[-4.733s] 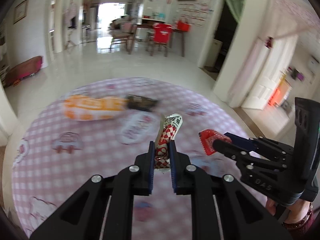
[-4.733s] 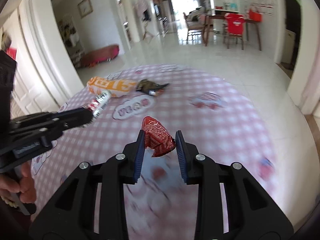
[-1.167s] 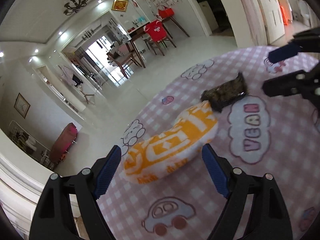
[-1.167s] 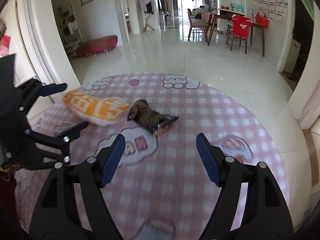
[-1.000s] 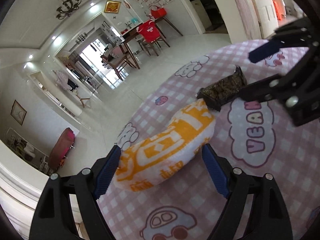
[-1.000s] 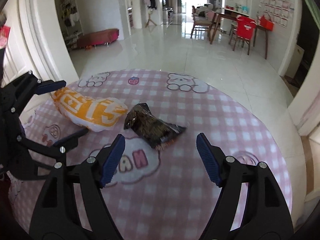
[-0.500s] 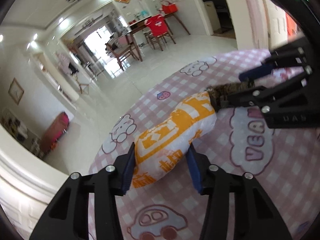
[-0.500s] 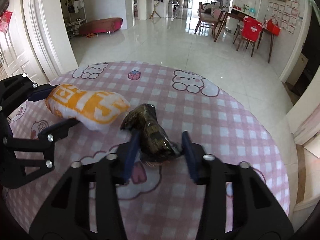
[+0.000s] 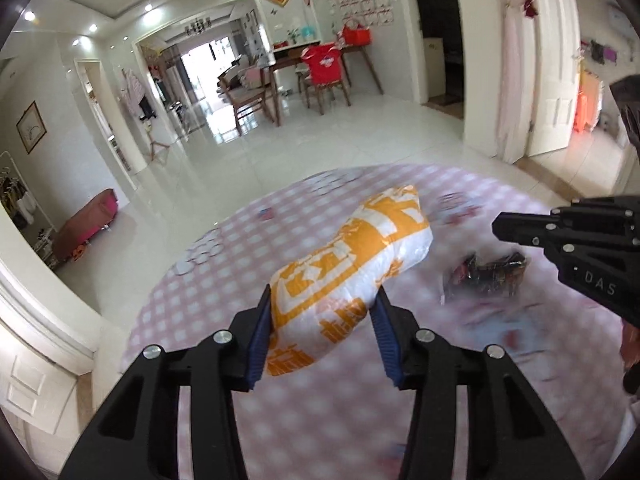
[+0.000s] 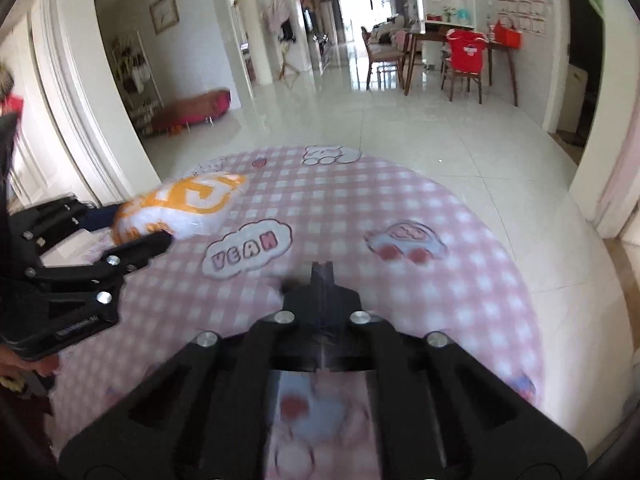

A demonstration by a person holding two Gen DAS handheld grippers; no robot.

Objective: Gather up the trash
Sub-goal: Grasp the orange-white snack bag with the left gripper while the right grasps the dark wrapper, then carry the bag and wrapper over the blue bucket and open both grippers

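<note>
now our left hand-held gripper (image 9: 322, 330) clamps the orange-and-white bag (image 9: 352, 272), lifted for carrying off; our right hand-held gripper (image 10: 323, 270) at 3 o'clock has just closed fully, apparently pinching the dark wrapper (image 9: 490, 276).

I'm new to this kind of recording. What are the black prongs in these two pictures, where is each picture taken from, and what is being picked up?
There is no robot. A person holds a two-finger gripping tool in each hand, and a wide-angle camera on each tool looks forward along its fingers. One picture comes from the left tool, the other from the right, so each also catches the other tool at its edge.

Below is a round table with a pink checked cloth. The left gripper has just been closing and its pads now press on an orange-and-white bag. The right gripper has just closed and is shut. A dark wrapper shows just below its tip, but the blur hides whether it is pinched.
</note>
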